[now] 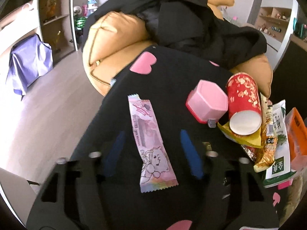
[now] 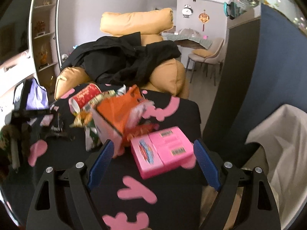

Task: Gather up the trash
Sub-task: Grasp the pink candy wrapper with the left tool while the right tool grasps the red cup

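Observation:
A long pink snack wrapper (image 1: pixel 149 141) lies flat on the black cloth with pink shapes (image 1: pixel 168 72). My left gripper (image 1: pixel 152 133) hangs over it, open, one blue pad on each side and neither touching it. To its right lie a pink hexagonal tub (image 1: pixel 207 101), a red paper cup (image 1: pixel 243 103) on its side, snack bags (image 1: pixel 266 134) and an orange box (image 1: pixel 297 134). In the right wrist view a pink box (image 2: pixel 163 151) sits between the fingers of my open right gripper (image 2: pixel 153 143), apart from the left pad. The orange box (image 2: pixel 119 113) and red cup (image 2: pixel 84 95) lie behind it.
A tan armchair (image 2: pixel 168 72) draped with black clothes (image 2: pixel 124 61) stands behind the cloth-covered surface. A white-lined bin (image 2: pixel 278 153) is at the right, beside a dark blue wall. Shelves (image 1: pixel 55 19) and a purple bag (image 1: pixel 28 63) stand at the left over a pale floor.

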The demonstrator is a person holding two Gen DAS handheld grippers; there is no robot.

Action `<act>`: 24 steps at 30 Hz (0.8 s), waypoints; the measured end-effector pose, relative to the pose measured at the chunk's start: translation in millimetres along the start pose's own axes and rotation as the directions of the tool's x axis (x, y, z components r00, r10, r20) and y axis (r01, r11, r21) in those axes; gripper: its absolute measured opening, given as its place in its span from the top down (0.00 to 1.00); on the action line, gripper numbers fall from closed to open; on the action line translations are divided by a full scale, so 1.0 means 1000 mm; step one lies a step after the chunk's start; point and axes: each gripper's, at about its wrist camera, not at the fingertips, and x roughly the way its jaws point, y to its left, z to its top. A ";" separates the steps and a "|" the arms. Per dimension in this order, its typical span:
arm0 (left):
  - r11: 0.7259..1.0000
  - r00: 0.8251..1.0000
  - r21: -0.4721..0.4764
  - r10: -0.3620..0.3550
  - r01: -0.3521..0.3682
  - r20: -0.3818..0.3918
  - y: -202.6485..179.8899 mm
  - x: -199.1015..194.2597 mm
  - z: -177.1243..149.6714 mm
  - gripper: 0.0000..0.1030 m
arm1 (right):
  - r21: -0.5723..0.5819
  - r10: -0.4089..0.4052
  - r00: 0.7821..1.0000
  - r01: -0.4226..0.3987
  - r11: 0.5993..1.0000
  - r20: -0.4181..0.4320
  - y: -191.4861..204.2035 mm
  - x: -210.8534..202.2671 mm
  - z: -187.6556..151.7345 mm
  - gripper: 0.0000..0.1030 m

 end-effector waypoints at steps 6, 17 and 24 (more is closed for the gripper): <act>0.994 0.994 -0.020 -0.105 0.105 0.002 0.005 -0.015 -0.015 0.85 | 0.000 0.080 0.996 -0.080 0.997 0.037 0.035 0.018 0.064 0.21; 0.973 0.973 -0.032 -0.229 0.229 0.009 0.024 -0.055 -0.042 0.85 | 0.028 0.167 0.983 -0.165 0.986 -0.080 0.174 0.140 0.105 0.21; 0.965 0.966 -0.050 -0.255 0.257 0.043 0.030 -0.062 -0.052 0.85 | 0.037 0.104 0.970 -0.098 0.994 -0.218 0.180 0.207 0.096 0.35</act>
